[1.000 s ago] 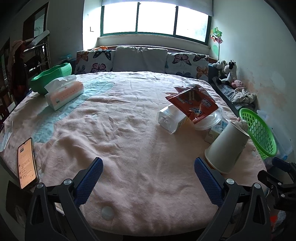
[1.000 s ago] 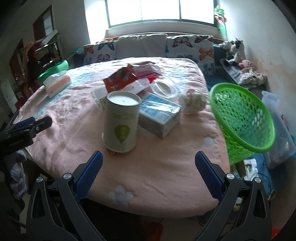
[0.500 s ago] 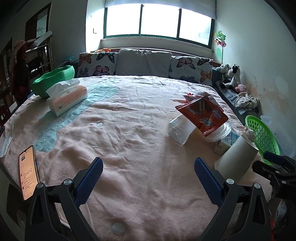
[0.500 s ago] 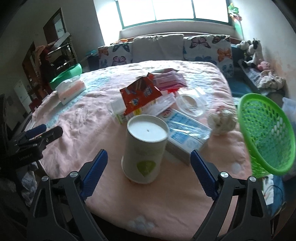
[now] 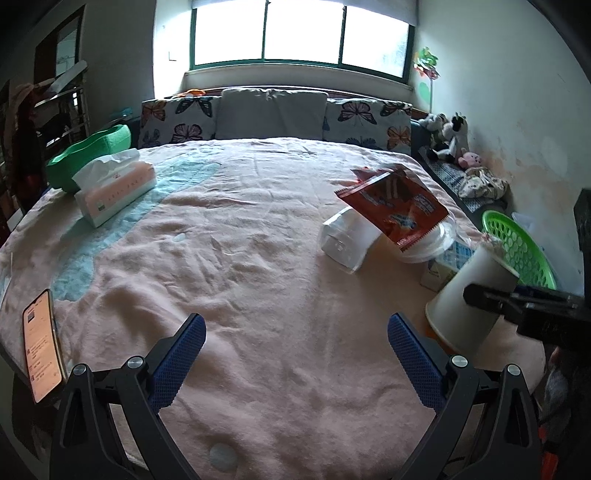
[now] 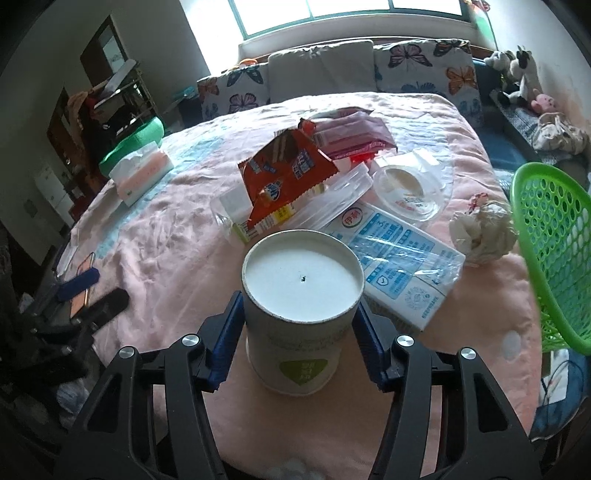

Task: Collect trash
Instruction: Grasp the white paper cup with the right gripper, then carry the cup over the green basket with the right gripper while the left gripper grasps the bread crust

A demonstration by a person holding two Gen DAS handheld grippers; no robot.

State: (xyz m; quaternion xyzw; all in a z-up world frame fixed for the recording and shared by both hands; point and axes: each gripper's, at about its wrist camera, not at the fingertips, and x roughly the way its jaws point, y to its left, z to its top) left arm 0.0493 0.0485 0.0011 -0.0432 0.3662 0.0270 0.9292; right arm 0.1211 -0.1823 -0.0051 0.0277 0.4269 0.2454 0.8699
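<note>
Right gripper (image 6: 297,332) has advanced, its pads now flanking the paper cup (image 6: 301,299) | cup upside down on pink blanket (image 6: 155,236) beside milk carton (image 6: 397,269) | left gripper (image 5: 295,354) spread wide, holding nothing

Ahead of the left claw (image 5: 295,354) and off to its left, a pink tissue box (image 5: 116,184) lies on the pink blanket (image 5: 258,295), with a green basin (image 5: 88,157) just behind it. A lit phone (image 5: 40,350) lies close by the claw's left side. Straight ahead, butterfly-print cushions (image 5: 177,122) line the far end under the window (image 5: 301,31). Plush toys (image 5: 448,138) huddle along the right wall.
</note>
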